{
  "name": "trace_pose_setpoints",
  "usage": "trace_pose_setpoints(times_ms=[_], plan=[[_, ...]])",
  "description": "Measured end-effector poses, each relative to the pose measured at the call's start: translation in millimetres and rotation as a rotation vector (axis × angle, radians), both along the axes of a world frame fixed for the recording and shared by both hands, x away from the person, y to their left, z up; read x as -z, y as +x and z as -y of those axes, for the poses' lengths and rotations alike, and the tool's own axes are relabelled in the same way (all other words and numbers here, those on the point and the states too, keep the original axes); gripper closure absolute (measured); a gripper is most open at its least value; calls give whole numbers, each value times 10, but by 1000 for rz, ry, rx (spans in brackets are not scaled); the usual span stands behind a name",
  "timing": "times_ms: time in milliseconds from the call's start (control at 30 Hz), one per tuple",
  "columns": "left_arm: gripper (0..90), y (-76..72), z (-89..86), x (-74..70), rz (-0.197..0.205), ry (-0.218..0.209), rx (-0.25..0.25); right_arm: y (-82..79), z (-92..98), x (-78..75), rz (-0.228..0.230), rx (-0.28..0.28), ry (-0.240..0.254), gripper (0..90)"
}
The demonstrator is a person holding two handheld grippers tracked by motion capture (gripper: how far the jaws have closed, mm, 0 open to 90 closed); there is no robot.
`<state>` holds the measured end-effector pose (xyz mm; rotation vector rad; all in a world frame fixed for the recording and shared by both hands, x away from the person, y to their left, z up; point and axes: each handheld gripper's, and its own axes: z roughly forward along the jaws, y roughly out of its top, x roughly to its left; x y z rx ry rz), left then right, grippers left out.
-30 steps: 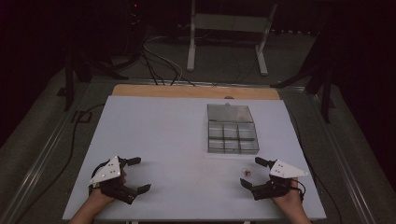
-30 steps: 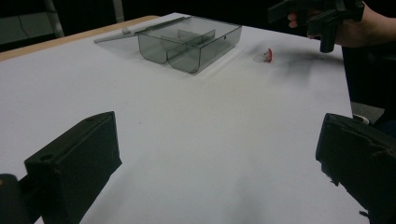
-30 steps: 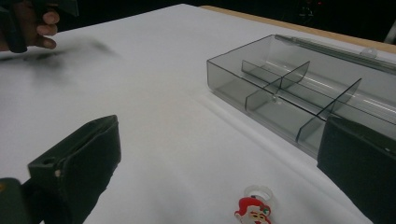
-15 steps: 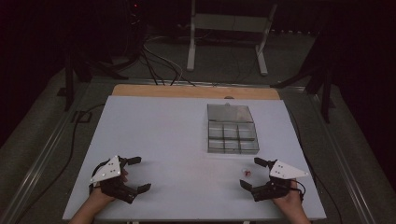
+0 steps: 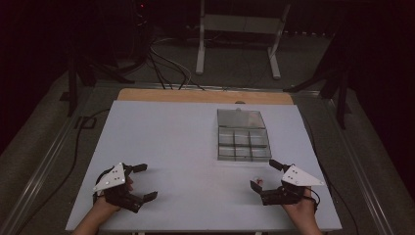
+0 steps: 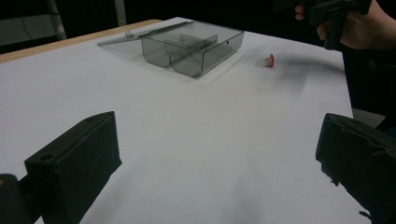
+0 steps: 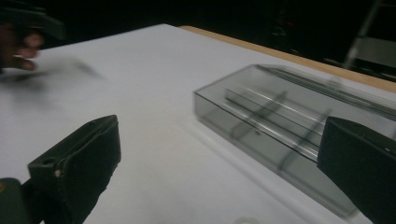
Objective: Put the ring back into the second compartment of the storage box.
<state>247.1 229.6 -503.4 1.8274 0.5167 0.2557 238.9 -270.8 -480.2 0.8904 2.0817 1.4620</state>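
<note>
Both claws gaping wide, empty: left claw (image 5: 138,182) near the desk's (image 5: 176,142) near-left corner, right claw (image 5: 263,175) near the near-right edge, flanking the small red-and-clear piece (image 5: 260,181). Compartment box (image 5: 243,135) just beyond; broad bare desk between.

A laboratory recording station, dimly lit; a white table (image 5: 195,147) with a wooden far edge (image 5: 205,96) stands on grey carpeted floor (image 5: 44,142); black cables (image 5: 161,68) trail across the floor at the far left; a white metal stand (image 5: 235,44) occupies the far centre; dark stand legs (image 5: 337,88) rise at the far right; the surroundings beyond are unlit and black.
</note>
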Motion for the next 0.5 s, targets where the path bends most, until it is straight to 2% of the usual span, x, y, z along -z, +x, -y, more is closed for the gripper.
trace_pose_setpoints(times_ms=[67,300,433,500], plan=[[8,-6,-2,-4,1,-2,-1,13,9,-2,-10,13,9,0],[8,1,-4,-1,-4,-1,-3,74,31,21,-59,75,-13,0],[8,1,-5,1,-5,2,-1,100,22,33,-83,87,-36,0],[8,3,-6,2,-7,4,-2,120,13,49,-109,88,-46,0]])
